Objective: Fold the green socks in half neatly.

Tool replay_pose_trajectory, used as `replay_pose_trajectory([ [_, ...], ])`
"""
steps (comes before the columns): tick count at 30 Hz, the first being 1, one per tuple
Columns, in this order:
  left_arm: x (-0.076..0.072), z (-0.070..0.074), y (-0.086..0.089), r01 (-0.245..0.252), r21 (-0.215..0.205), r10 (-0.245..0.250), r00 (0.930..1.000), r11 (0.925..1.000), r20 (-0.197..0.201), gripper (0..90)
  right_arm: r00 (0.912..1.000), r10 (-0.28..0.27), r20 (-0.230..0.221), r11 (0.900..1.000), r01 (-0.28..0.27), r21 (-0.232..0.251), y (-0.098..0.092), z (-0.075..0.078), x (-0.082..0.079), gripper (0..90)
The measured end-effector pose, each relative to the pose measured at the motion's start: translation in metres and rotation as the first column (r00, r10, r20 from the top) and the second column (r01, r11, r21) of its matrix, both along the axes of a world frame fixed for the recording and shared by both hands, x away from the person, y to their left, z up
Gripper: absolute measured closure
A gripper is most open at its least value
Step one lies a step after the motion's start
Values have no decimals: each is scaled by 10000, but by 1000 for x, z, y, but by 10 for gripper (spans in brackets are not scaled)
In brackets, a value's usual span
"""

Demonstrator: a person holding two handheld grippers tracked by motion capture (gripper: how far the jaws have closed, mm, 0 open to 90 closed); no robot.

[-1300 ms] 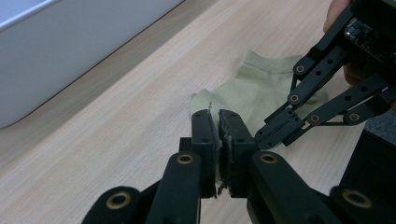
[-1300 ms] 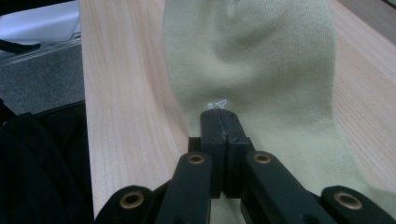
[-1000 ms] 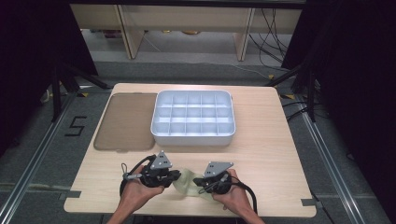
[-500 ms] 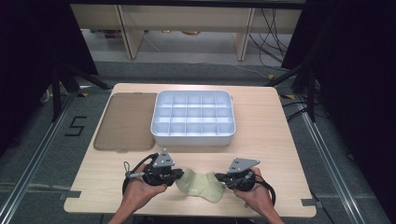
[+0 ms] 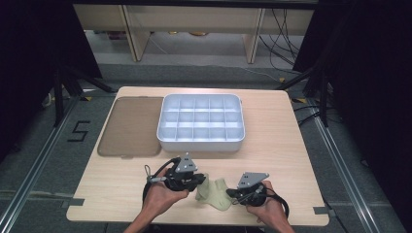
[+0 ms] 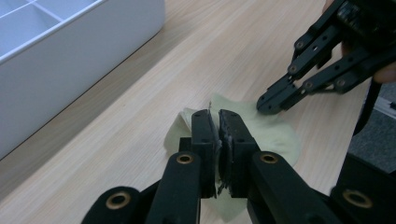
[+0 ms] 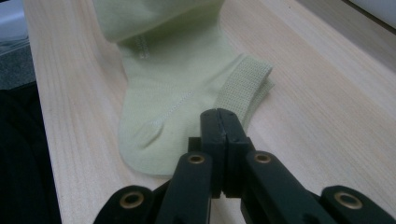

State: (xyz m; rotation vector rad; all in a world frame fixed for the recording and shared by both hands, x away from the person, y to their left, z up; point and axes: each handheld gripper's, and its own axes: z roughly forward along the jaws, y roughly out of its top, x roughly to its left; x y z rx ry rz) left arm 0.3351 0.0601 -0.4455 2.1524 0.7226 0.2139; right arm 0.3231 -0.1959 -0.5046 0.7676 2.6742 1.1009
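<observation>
Pale-green sock, both tools clamped, wooden table

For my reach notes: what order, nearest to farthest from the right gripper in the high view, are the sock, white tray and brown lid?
From the right gripper:
1. Sock, right beside it, toward the left gripper.
2. White tray, farther up the table.
3. Brown lid, far left.

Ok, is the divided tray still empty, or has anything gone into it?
Empty, as far as the high view shows: every compartment of the white tray looks bare. The pale green sock lies on the table between the grippers.
</observation>
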Motion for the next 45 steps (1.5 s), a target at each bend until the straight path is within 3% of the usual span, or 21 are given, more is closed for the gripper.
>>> replay_pose_trajectory([
  [4,1,1,-9,65,-108,-64,10000,9999,46,846,9999,96,143,9999,-96,36,-1,-1,3,900],
  [7,2,1,-16,268,5,-268,9996,9996,-4,846,9999,-12,-126,9999,13,144,-1,-1,2,900],
  [14,2,-6,-26,525,245,-522,9986,9983,-129,843,10000,42,34,9997,-43,228,-3,-1,3,900],
  [16,3,-8,-29,558,341,-554,9984,9979,-140,840,9997,-100,-221,9991,109,418,-4,0,3,900],
  [21,8,-14,-35,749,480,-736,9969,9960,-283,839,9997,-228,122,9980,220,592,-13,8,6,900],
  [23,7,-15,-37,655,372,-640,9971,9972,-405,837,9994,-350,38,9973,346,652,-15,10,5,900],
  [25,7,-17,-42,855,507,-834,9957,9951,-412,834,9982,-529,277,9951,504,846,-23,14,6,900],
  [27,7,-19,-46,889,624,-861,9952,9941,-469,832,9976,-653,233,9935,629,945,-27,15,6,900],
  [30,8,-22,-53,1188,776,-1146,9918,9899,-566,832,9960,-839,305,9920,806,973,-32,16,7,900],
  [33,9,-25,-58,1087,651,-1047,9925,9919,-624,829,9957,-868,324,9924,836,900,-33,17,8,900],
  [35,11,-27,-62,1338,845,-1280,9893,9874,-701,829,9953,-929,285,9909,896,1002,-34,17,8,900],
  [39,11,-29,-66,1376,879,-1314,9887,9866,-727,826,9960,-830,320,9924,797,943,-35,17,9,900],
  [40,11,-30,-68,1302,717,-1243,9889,9889,-815,825,9946,-977,357,9907,938,991,-37,18,9,900],
  [45,11,-31,-72,1439,791,-1375,9871,9864,-818,812,9932,-1124,288,9893,1092,971,-41,19,10,900],
])
